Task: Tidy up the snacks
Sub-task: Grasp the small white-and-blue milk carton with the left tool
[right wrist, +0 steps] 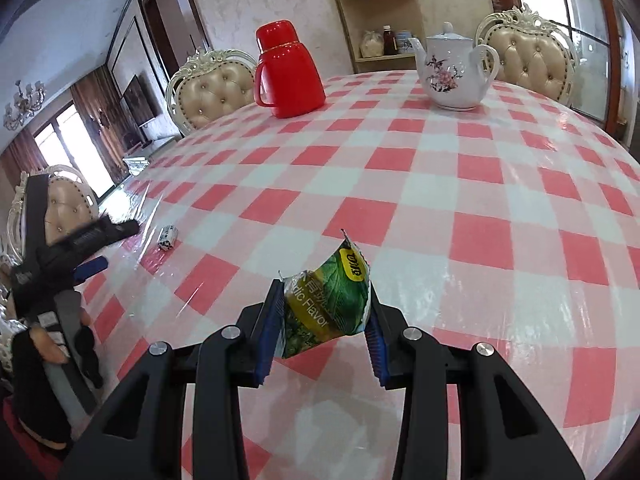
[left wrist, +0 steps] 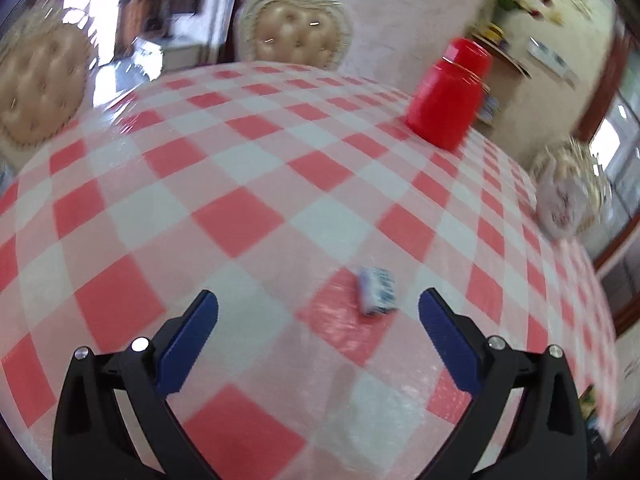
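Observation:
A small blue-and-white wrapped snack [left wrist: 378, 290] lies on the red-and-white checked tablecloth [left wrist: 248, 200], just ahead of my left gripper [left wrist: 318, 300] and nearer its right finger. The left gripper is open and empty. The same snack shows small in the right wrist view [right wrist: 168, 237], with the left gripper [right wrist: 94, 248] close beside it. My right gripper [right wrist: 322, 304] is shut on a green snack packet [right wrist: 328, 300] and holds it above the table.
A red thermos jug [right wrist: 288, 70] stands at the far side of the table, also in the left wrist view [left wrist: 450, 94]. A white flowered teapot [right wrist: 456, 74] stands at the far right. Padded chairs [right wrist: 212, 92] ring the table. A wall shelf [right wrist: 376, 24] holds jars.

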Demonstrator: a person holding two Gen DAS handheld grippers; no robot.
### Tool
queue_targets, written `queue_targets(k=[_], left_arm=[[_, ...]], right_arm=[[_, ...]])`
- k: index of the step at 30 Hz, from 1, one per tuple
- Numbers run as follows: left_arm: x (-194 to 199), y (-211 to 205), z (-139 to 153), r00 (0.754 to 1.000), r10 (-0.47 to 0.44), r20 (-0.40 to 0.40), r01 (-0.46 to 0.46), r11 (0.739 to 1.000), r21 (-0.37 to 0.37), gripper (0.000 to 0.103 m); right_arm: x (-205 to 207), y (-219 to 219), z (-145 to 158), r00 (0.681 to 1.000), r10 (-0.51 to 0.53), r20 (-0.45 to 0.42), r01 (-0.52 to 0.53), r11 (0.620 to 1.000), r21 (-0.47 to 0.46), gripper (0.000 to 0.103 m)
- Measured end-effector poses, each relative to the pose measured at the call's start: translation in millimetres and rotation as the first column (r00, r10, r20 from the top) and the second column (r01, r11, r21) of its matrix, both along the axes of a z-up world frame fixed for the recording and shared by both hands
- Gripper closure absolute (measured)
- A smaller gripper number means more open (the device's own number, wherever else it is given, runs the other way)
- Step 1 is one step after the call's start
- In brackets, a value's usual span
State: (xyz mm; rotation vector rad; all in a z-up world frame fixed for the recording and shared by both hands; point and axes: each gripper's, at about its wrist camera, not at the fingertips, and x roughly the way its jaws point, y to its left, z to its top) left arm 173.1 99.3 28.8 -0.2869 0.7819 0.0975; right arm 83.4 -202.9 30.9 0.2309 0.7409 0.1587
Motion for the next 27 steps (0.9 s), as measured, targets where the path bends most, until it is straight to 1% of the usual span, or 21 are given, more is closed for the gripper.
queue_targets(k=[1, 3, 5, 7, 10, 11, 12, 14, 15, 18, 21, 24, 27], left_arm=[[5, -15, -2, 0.999, -0.035, -0.011, 0.035, 0.998, 0.056, 0.002], [17, -36, -7, 0.997, -0.060, -0.039, 0.065, 0.987, 0.144, 0.002], [25, -41, -12, 0.996, -0.057, -0.063, 0.066, 0.987, 0.147, 0.003], [32, -41, -14, 0.996, -0.054, -0.077, 0.064, 0.989, 0.132, 0.011], [44, -45, -22, 0.989, -0.070, -0.128, 0.087, 0.988, 0.130, 0.029], [45, -46, -23, 0.989, -0.072, -0.130, 0.091, 0.986, 0.142, 0.035], [45, -48, -23, 0.989, -0.076, -0.130, 0.096, 0.983, 0.154, 0.044], [43, -54, -24, 0.986, -0.100, -0.132, 0.125, 0.972, 0.199, 0.071], [41, -56, -23, 0.985, -0.116, -0.131, 0.141, 0.968, 0.207, 0.082], [29, -58, -23, 0.977, -0.175, -0.125, 0.197, 0.962, 0.189, 0.082], [19, -64, -20, 0.972, -0.208, -0.110, 0.226, 0.957, 0.180, 0.082], [11, -78, -10, 0.969, -0.236, -0.078, 0.247, 0.951, 0.185, 0.082], [-3, -99, -2, 0.959, -0.280, -0.050, 0.285, 0.936, 0.205, 0.082]], right_arm=[[0, -3, 1, 1.000, -0.001, -0.002, 0.001, 1.000, 0.023, 0.065], [-1, -10, 3, 1.000, -0.007, -0.002, 0.007, 0.998, 0.068, 0.065], [-2, -14, 5, 1.000, -0.017, 0.003, 0.017, 0.996, 0.083, 0.065], [-4, -17, 9, 1.000, -0.023, 0.009, 0.022, 0.995, 0.102, 0.065], [-6, -17, 13, 1.000, -0.019, 0.017, 0.017, 0.993, 0.117, 0.065], [-6, -16, 14, 1.000, -0.014, 0.021, 0.012, 0.994, 0.113, 0.065], [-6, -15, 14, 1.000, -0.011, 0.022, 0.009, 0.994, 0.110, 0.065], [-6, -13, 14, 1.000, -0.005, 0.020, 0.003, 0.994, 0.107, 0.065], [-6, -11, 13, 1.000, -0.001, 0.016, -0.001, 0.995, 0.103, 0.065], [-5, -9, 11, 1.000, 0.002, 0.012, -0.003, 0.996, 0.092, 0.065], [-4, -7, 9, 1.000, 0.004, 0.007, -0.004, 0.997, 0.081, 0.065], [-2, -4, 7, 1.000, 0.009, -0.003, -0.008, 0.998, 0.066, 0.065], [-1, -2, 4, 1.000, 0.007, -0.012, -0.006, 0.999, 0.039, 0.065]])
